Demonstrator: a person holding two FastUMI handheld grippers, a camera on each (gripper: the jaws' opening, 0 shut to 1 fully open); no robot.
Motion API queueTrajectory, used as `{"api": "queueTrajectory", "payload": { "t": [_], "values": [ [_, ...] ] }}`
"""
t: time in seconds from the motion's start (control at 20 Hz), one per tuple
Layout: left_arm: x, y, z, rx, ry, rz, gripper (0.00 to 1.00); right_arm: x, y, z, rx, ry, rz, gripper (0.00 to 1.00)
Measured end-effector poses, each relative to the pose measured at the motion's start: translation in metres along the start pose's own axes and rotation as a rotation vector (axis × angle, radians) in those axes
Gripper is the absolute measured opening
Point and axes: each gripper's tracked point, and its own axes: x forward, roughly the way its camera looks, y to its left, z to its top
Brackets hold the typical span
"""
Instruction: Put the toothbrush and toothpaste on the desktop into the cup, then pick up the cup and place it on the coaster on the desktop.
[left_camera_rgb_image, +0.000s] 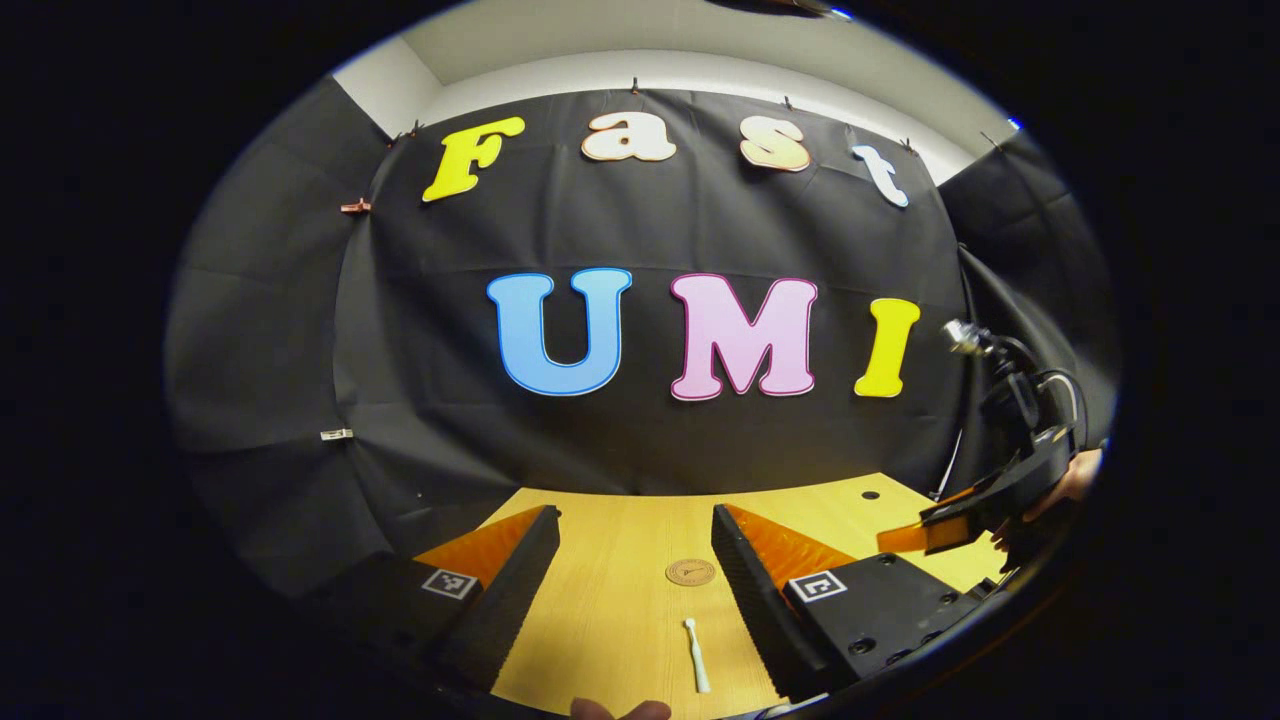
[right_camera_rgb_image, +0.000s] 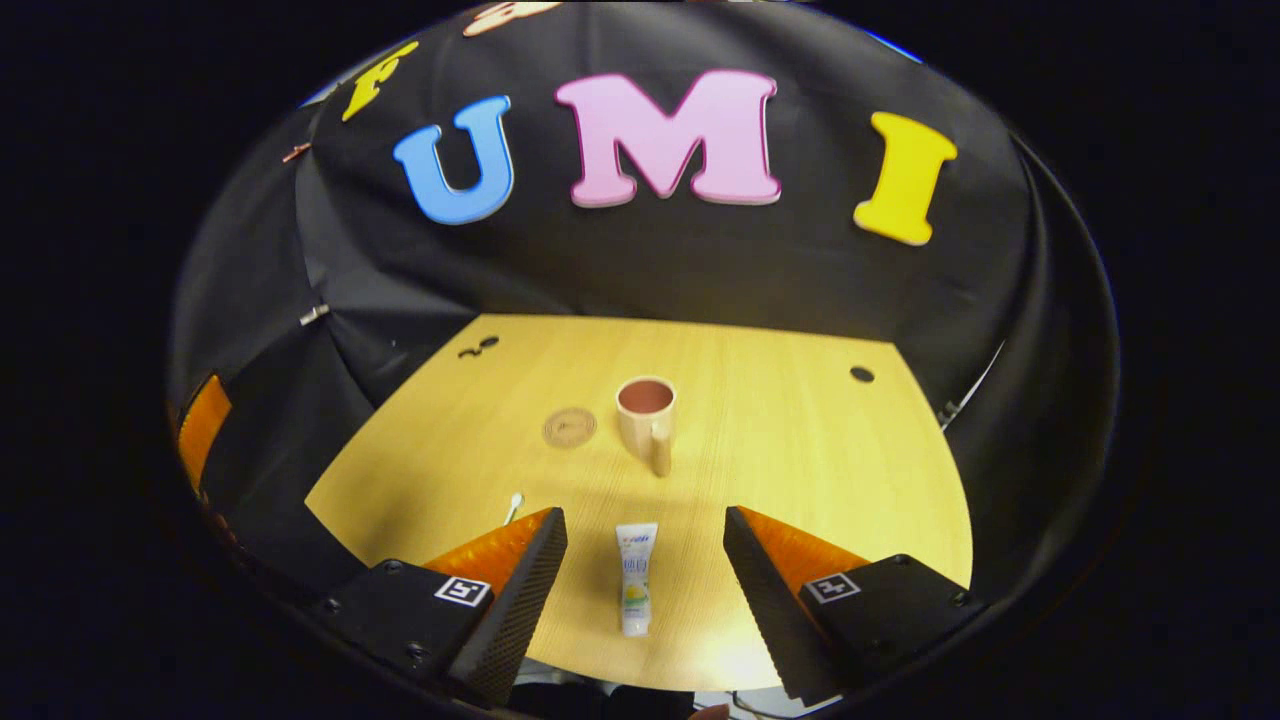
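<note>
A white toothbrush (left_camera_rgb_image: 696, 655) lies on the wooden desktop (left_camera_rgb_image: 620, 600) between the spread fingers of my left gripper (left_camera_rgb_image: 635, 525), which is open and holds nothing. Beyond it sits the round brown coaster (left_camera_rgb_image: 690, 572). In the right gripper view, the white toothpaste tube (right_camera_rgb_image: 636, 578) lies lengthwise between the fingers of my open right gripper (right_camera_rgb_image: 645, 525). Farther on stands the beige cup (right_camera_rgb_image: 647, 410), upright, its handle facing me, with the coaster (right_camera_rgb_image: 570, 427) just to its left. The toothbrush head (right_camera_rgb_image: 515, 503) peeks out beside the left finger. The right gripper (left_camera_rgb_image: 925, 535) also shows at the far right in the left gripper view.
The desktop (right_camera_rgb_image: 800, 480) has small dark holes near its back corners (right_camera_rgb_image: 862, 374). Black cloth walls close off the back and both sides. A hand (left_camera_rgb_image: 1075, 480) holds the other gripper at the right edge of the left gripper view.
</note>
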Motion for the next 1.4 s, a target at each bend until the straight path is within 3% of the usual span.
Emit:
{"api": "queueTrajectory", "payload": {
  "t": [0.45,0.7,0.95,1.1,1.25,1.4],
  "values": [
    [0.000,0.001,-0.025,-0.011,0.059,0.021,0.97,0.103,-0.004,-0.092,-0.099,0.466,-0.019,0.98],
    [0.020,-0.013,-0.096,0.006,0.266,-0.016,0.97,0.143,-0.004,-0.121,-0.077,0.600,-0.047,0.95],
    [0.055,-0.047,-0.181,-0.089,0.504,-0.101,0.97,0.157,-0.001,-0.141,-0.099,0.666,-0.046,0.80],
    [0.076,-0.062,-0.234,-0.184,0.691,-0.119,0.98,0.162,0.002,-0.145,-0.058,0.686,-0.047,0.47],
    [0.081,-0.070,-0.277,-0.210,0.846,-0.112,0.96,0.165,0.002,-0.145,-0.064,0.681,-0.028,0.35],
    [0.091,-0.076,-0.308,-0.182,0.951,-0.106,0.96,0.166,0.002,-0.147,-0.038,0.682,-0.015,0.40]
  ]
}}
